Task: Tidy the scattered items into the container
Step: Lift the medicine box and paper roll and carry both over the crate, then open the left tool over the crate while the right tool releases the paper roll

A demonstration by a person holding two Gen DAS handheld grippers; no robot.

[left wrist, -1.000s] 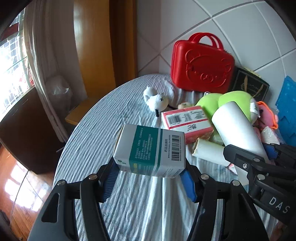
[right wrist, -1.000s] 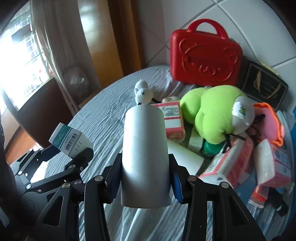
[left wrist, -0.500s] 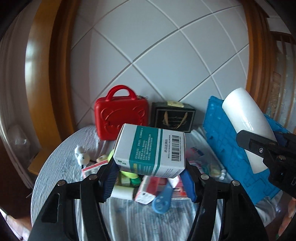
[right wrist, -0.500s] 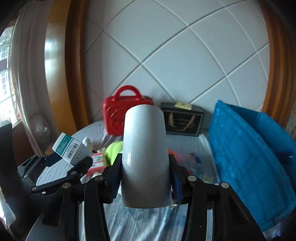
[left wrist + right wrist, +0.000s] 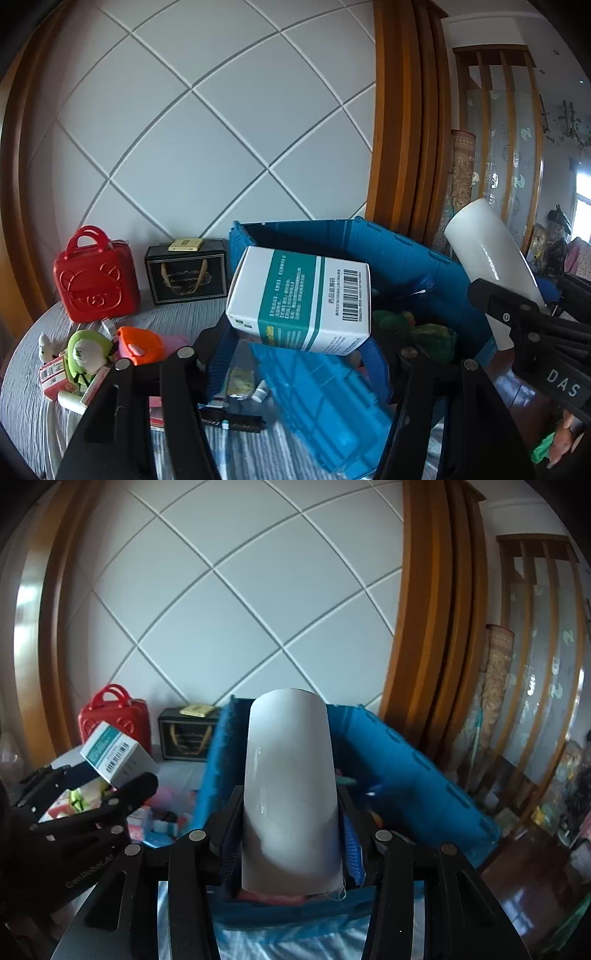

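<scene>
My left gripper is shut on a white and teal box and holds it in the air at the left wall of the blue crate. My right gripper is shut on a white cylinder and holds it above the near edge of the blue crate. The cylinder also shows at the right of the left wrist view. The box shows at the left of the right wrist view. Several items lie inside the crate.
A red case and a black gift box stand against the tiled wall. A green plush, an orange item and small packs lie on the striped table at the left. Wooden floor lies to the right.
Both grippers have swung right from the table's scattered items to the blue crate, each still holding its item. The crate now fills the middle of both views.
</scene>
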